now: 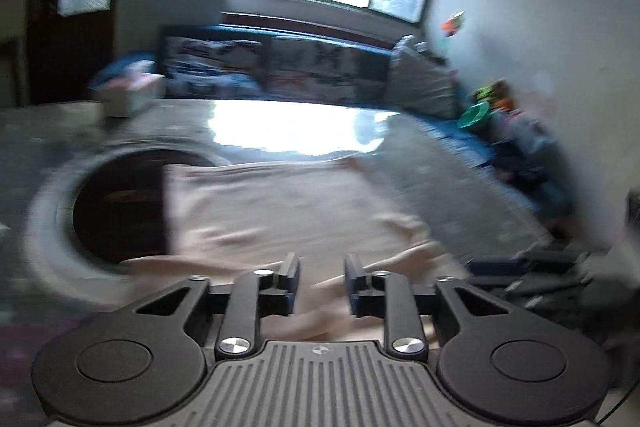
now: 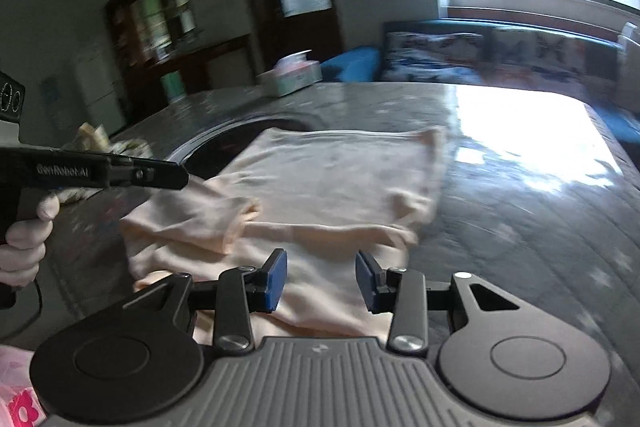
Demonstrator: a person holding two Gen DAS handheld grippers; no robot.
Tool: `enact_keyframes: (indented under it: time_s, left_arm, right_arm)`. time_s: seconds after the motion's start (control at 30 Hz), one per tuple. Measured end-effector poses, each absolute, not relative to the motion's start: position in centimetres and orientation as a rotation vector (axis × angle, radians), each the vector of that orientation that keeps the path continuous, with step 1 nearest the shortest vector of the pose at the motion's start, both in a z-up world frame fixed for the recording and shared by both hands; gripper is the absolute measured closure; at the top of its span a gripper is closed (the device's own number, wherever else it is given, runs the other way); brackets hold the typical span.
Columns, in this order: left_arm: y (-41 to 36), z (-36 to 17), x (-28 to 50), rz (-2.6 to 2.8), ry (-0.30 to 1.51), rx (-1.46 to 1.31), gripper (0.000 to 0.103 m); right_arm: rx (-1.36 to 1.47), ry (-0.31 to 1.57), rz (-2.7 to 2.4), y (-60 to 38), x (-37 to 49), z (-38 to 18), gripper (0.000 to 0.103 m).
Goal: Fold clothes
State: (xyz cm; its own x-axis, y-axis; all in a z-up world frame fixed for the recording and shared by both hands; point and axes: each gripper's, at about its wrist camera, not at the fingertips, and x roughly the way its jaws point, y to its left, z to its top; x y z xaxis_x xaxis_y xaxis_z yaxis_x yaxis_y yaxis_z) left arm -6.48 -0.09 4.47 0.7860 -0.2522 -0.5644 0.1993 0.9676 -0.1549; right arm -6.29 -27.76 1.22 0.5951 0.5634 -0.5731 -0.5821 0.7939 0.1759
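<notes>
Left wrist view, blurred: left gripper (image 1: pixel 322 285) gaped empty; pale garment (image 1: pixel 280 211) lay at twelve o'clock on the table (image 1: pixel 440 167), apparently part-folded.

Right wrist view: right gripper (image 2: pixel 321 281) likewise parted, nothing held, over garment's near edge. Advice: pinch both near corners evenly before lifting.

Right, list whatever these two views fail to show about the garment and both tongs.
- Pale peach cloth garment: its near hem is hidden under the right tongs in the right wrist view; type unclear.
- Left tongs: motion blur in the left wrist view hides whether they touch the cloth.
- In the right wrist view, the left tongs' tips are seen side-on, so the grip is unclear.
- Grey patterned table: glare hides its far part.
</notes>
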Motion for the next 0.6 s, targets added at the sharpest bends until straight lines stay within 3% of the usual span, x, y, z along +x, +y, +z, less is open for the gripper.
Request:
enact_keyframes:
  time_s: [0.07, 0.13, 0.4, 0.6]
  left_arm:
    - [1.8, 4.2, -7.7, -0.193, 0.619, -0.063, 0.072]
    - [3.2, 3.9, -8.6, -0.143, 0.611, -0.058, 0.063]
    - [7.1, 2.3, -10.3, -0.037, 0.622, -0.061, 0.052]
    - [7.8, 0.6, -10.7, -0.043, 0.669, -0.095, 0.047]
  right_arm:
    - [-0.052, 0.669, 0.723, -25.9, -5.7, 1.2, 0.065]
    - [-0.07, 0.689, 0.774, -24.0, -5.2, 1.0, 0.065]
    - [-0.065, 0.788, 0.846, -19.0, -2.8, -0.6, 0.065]
    - [-0.064, 0.839, 0.822, -17.5, -1.9, -1.5, 0.082]
